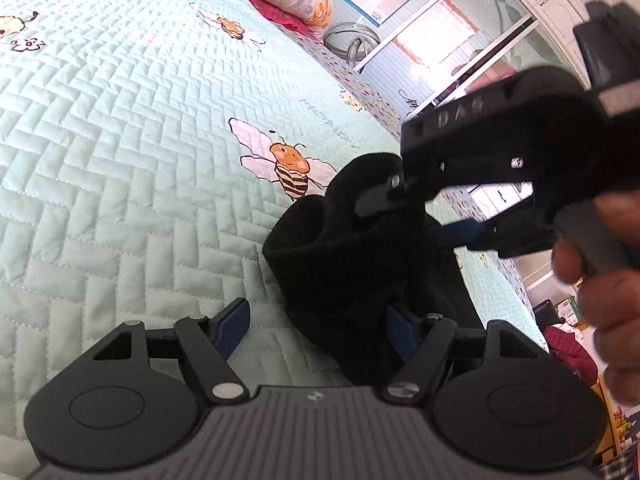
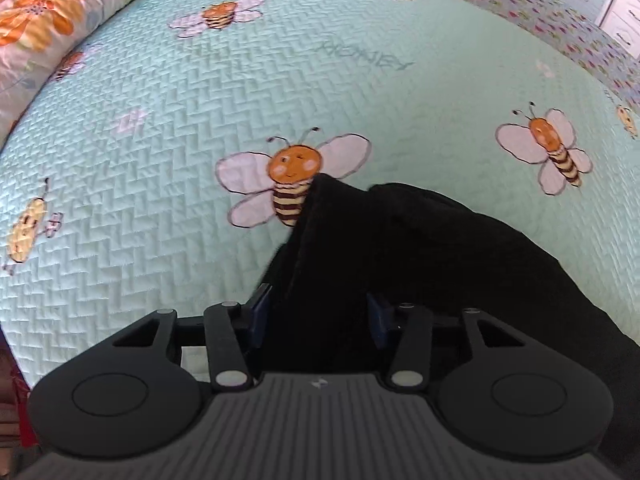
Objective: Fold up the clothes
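From my left wrist, my left claw (image 1: 316, 326) stands wide and grips nothing. Its left finger (image 1: 232, 326) is over bare bedspread (image 1: 120, 160), while its right finger (image 1: 400, 330) is touching or half buried in the edge of the black garment (image 1: 344, 264). So the cloth lies ahead and to the right of this claw, bunched into a lump that rises away from me toward the bee print (image 1: 286, 168). At the far end of that lump my right claw (image 1: 416, 208) comes in from the right with my right hand (image 1: 600, 280) behind it; its tips are down in the cloth, though from here I cannot tell how firmly they hold.

From my right wrist, the garment (image 2: 420, 260) runs straight out between the two blue pads (image 2: 260, 314) of the right claw (image 2: 320, 316). The gap is moderate and filled with fabric, so I judge it to be pinching the cloth. From there the garment runs forward and to the right, ending in two humps near the bee (image 2: 292, 176).

My judgement: the right claw is the nearer one and already on the cloth; the left needs to shift right to straddle an edge before any fold.
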A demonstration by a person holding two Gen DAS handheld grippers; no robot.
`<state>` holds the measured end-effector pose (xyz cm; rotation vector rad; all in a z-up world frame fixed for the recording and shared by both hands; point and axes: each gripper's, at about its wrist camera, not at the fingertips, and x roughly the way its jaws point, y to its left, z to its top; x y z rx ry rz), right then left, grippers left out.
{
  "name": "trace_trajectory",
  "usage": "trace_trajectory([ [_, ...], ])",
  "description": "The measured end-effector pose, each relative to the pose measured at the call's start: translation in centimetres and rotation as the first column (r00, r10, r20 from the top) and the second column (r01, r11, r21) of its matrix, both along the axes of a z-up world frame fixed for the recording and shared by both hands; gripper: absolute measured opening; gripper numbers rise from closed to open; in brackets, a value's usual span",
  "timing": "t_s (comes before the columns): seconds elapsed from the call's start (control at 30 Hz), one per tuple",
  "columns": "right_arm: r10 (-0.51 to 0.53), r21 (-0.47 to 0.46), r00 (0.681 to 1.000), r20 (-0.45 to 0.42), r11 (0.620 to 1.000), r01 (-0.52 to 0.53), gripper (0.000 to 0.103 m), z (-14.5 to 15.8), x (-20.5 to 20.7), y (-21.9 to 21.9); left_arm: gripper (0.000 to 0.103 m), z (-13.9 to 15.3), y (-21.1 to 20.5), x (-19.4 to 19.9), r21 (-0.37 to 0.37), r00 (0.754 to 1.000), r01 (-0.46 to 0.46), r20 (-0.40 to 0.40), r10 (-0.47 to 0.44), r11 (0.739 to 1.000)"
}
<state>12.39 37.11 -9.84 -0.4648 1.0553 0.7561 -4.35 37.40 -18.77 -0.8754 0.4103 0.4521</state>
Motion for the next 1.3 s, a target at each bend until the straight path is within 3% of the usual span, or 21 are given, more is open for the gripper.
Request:
trace_trajectory([
  [0.1,0.012,0.016,0.999,-0.032,1.0,-0.012,0.053,-0.1,0.4,0.7,0.075,0.1,0.0,-0.2,0.019,1.0,-0.011,0.0,0.011,1.0],
  [0.17,0.059,0.019,0.998,0.021,0.998,-0.06,0.055,1.0,0.1,2.0,0.075,0.1,0.0,-0.2,0.023,1.0,-0.015,0.0,0.015,1.0],
  [0.2,0.094,0.013,0.994,0.063,0.995,-0.095,0.061,1.6,-0.1,2.7,0.075,0.1,0.1,-0.1,0.023,1.0,-0.016,0.0,0.016,1.0],
  [0.3,0.219,-0.049,0.959,0.181,0.976,-0.214,0.074,3.2,0.0,5.2,0.075,0.3,0.2,-0.1,0.025,1.0,-0.02,0.002,0.02,0.999],
  [0.43,0.332,-0.157,0.929,0.165,0.939,-0.307,0.074,3.1,2.5,8.3,0.075,0.5,0.3,-0.3,0.03,1.0,-0.02,0.005,0.02,0.999],
  [0.53,0.485,-0.256,0.865,0.127,0.859,-0.444,0.074,2.3,3.9,9.8,0.075,0.5,0.4,-0.4,0.025,1.0,-0.016,0.005,0.016,1.0],
  [0.67,0.723,-0.384,0.685,0.089,0.66,-0.646,0.074,0.7,4.3,9.3,0.075,0.4,0.6,-0.5,0.021,1.0,-0.015,0.006,0.015,1.0],
  [0.77,0.81,-0.403,0.586,0.015,0.541,-0.738,0.074,-0.8,4.5,8.8,0.076,0.4,0.6,-0.5,0.019,1.0,-0.012,0.005,0.012,1.0],
  [0.8,0.826,-0.401,0.564,-0.007,0.515,-0.758,0.074,-1.2,4.6,8.8,0.076,0.4,0.6,-0.5,0.018,1.0,-0.011,0.005,0.011,1.0],
  [1.03,0.845,-0.341,0.518,-0.134,0.452,-0.824,0.074,-2.8,4.9,9.8,0.076,0.2,0.7,-0.6,0.023,1.0,-0.009,0.004,0.009,1.0],
  [1.07,0.847,-0.332,0.51,-0.152,0.443,-0.833,0.072,-3.1,5.0,9.9,0.076,0.3,0.7,-0.6,0.026,1.0,-0.011,0.002,0.011,1.0],
  [1.17,0.851,-0.302,0.485,-0.204,0.416,-0.858,0.043,-3.8,5.1,10.3,0.077,0.2,0.7,-0.2,0.035,1.0,-0.014,-0.002,0.015,0.999],
  [1.3,0.858,-0.263,0.445,-0.255,0.381,-0.886,0.021,-4.1,4.8,10.4,0.077,0.1,0.8,0.1,0.045,1.0,-0.018,-0.003,0.018,0.999],
])
